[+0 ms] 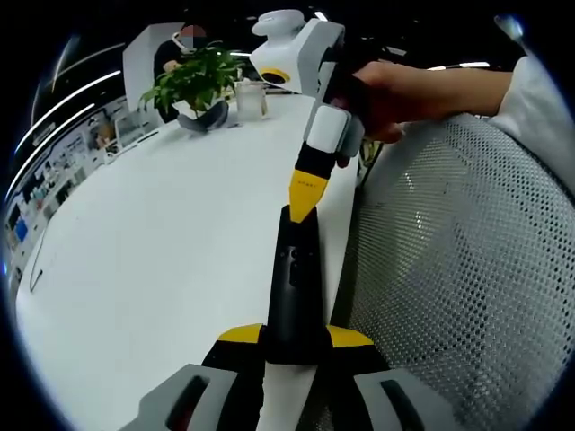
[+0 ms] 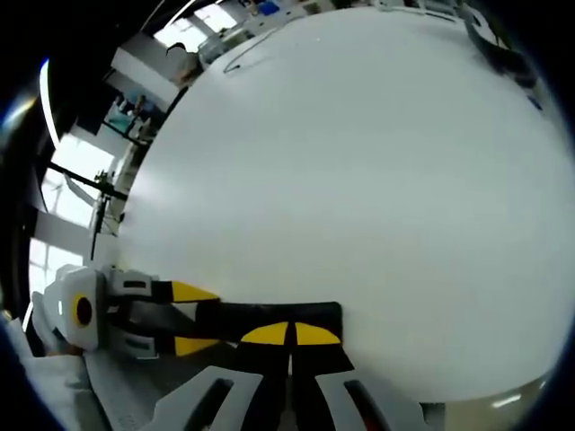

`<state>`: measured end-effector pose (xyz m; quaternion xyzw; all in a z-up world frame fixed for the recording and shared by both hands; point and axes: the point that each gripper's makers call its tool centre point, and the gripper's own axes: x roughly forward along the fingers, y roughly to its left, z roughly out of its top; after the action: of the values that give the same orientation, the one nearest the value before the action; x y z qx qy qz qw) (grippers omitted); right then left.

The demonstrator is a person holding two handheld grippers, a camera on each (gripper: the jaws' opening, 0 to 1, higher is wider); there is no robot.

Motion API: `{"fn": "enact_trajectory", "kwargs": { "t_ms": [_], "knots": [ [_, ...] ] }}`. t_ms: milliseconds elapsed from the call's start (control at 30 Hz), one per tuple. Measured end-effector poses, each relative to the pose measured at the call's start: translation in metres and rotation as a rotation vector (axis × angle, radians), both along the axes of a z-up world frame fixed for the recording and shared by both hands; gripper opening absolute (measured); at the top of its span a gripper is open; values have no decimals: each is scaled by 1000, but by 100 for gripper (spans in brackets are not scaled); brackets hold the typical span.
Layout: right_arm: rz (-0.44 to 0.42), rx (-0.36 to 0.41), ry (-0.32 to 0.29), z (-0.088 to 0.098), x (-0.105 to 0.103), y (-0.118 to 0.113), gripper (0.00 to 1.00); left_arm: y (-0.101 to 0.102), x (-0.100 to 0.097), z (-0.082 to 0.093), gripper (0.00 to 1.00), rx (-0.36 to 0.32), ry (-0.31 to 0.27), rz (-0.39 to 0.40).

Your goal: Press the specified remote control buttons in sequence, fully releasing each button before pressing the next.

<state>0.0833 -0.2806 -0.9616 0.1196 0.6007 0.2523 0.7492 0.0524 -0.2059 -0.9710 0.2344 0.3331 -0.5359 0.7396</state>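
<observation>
White tabletop [image 1: 153, 242] carries the remote [image 1: 295, 287] at its near edge, clamped by the left tongs [image 1: 296, 338]. Right tongs [image 2: 289, 334], closed and empty, press its top; a slip could hit a neighbouring button.

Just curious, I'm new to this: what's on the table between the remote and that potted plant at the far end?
Nothing. In the left gripper view, bare white table runs from the remote to the plant.

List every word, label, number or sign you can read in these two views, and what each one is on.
None can be read.
Remote control: button marks too small to read.
Wall displays behind the white table: blurred.
Left gripper and right gripper: no lettering visible.
</observation>
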Motion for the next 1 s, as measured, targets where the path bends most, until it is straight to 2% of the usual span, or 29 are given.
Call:
{"fn": "enact_trajectory", "kwargs": {
  "t_ms": [533, 733, 900, 1000],
  "knots": [
    [-6, 9, 6, -1, 0, 0, 0, 0, 0, 0, 24, 0, 0, -4],
    [34, -3, -34, -1, 0, 3, 0, 0, 0, -1, 24, -2, 1, -5],
    [28, 8, -34, -1, 1, 3, 0, 0, 0, 0, 24, -4, 1, -4],
    [53, -12, -51, 0, 0, 4, 0, 0, 0, 0, 24, -5, 1, -4]
  ]
}}
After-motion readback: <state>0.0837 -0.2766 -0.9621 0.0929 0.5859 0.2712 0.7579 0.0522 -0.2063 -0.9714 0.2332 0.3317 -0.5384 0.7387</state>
